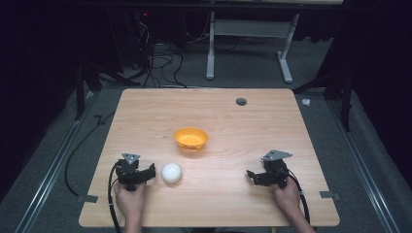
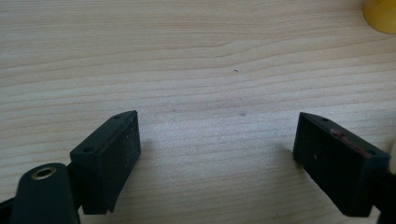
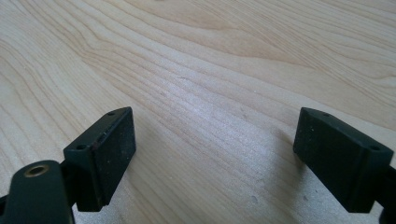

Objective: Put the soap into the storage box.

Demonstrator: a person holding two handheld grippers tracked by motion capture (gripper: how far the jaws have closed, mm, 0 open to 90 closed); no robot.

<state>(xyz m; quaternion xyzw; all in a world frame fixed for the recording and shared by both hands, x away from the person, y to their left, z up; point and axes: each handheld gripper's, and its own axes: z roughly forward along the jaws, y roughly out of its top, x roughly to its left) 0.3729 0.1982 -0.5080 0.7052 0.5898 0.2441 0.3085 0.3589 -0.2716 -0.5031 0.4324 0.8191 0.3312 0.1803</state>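
**Both grippers wide open over the table, ball beside the left one**

The left gripper (image 1: 145, 174) sat near the table's (image 1: 145, 111) front-left corner, held in a person's left hand (image 1: 130, 198). Its jaws stood wide apart with nothing between them; in the left gripper view (image 2: 217, 154) bare wood grain showed in the gap. The white ball (image 1: 171, 173) lay on the table just beside that gripper's tips, toward the middle of the front edge, and whether a jaw touched it could not be told (a pale sliver at the right edge of the left gripper view may be the ball). The right jaw of this gripper carried a small red smear on its upper edge.

The orange bowl (image 1: 191, 138) stood near the table's centre, behind the ball and apart from it; its yellow-orange rim (image 2: 382, 14) showed at the top right corner of the left gripper view.

The right gripper (image 1: 252, 176) rested toward the front-right corner, held in the right hand (image 1: 286, 194), well apart from ball and bowl. Its jaws were also spread wide and held nothing, with plain wood between them in the right gripper view (image 3: 215, 156).

No brand, label or readable writing showed on anything.
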